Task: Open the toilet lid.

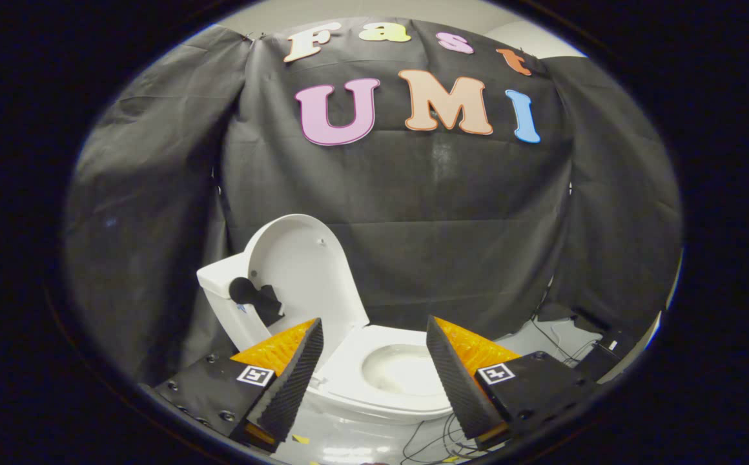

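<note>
White plastic toilet lid [307,271] already upright, beyond & left of tool [374,336]; fingers wide apart, holding nothing.

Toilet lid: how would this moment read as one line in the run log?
toilet lid: raised, leaning back on tank | seat: down, bowl exposed | claw: open, holding nothing, toilet beyond fingers

White toilet lid [300,268], white seat [374,349], orange-and-black ribbed fingers [294,371], apparently grey floor [348,445]
</note>
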The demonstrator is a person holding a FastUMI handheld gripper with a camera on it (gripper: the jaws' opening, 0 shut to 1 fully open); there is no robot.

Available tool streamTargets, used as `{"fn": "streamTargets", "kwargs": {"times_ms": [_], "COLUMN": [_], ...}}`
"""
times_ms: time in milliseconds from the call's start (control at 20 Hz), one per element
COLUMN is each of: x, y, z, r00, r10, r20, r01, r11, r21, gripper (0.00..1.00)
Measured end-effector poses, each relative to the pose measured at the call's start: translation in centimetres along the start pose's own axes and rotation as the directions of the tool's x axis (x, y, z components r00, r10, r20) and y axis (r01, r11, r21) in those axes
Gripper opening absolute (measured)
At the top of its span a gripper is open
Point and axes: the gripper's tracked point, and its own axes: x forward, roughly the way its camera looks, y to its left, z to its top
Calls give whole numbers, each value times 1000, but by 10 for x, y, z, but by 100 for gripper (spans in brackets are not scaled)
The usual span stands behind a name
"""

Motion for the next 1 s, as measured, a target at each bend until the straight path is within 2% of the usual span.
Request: {"fn": "streamTargets", "kwargs": {"times_ms": [100, 150, 350, 600, 700, 850, 1000], "x": [-2, -4, -10, -10, -4, 0, 6], "y": [-22, -25, -58, -89, -101, -129, -141], "z": [-8, -9, -23, -31, -37, -32, -37], "r00": [1000, 1000, 1000, 997, 997, 997, 997], "r10": [-15, 6, 28, 34, 33, -15, -19], "r20": [-11, -9, -12, 73, 72, 82, 72], "r01": [15, -6, -29, -37, -39, 8, 13], "r11": [1000, 1000, 998, 998, 996, 997, 996], "r21": [5, 14, -62, 42, 85, 80, 87], "gripper": [99, 99, 99, 99, 98, 98, 98]}}
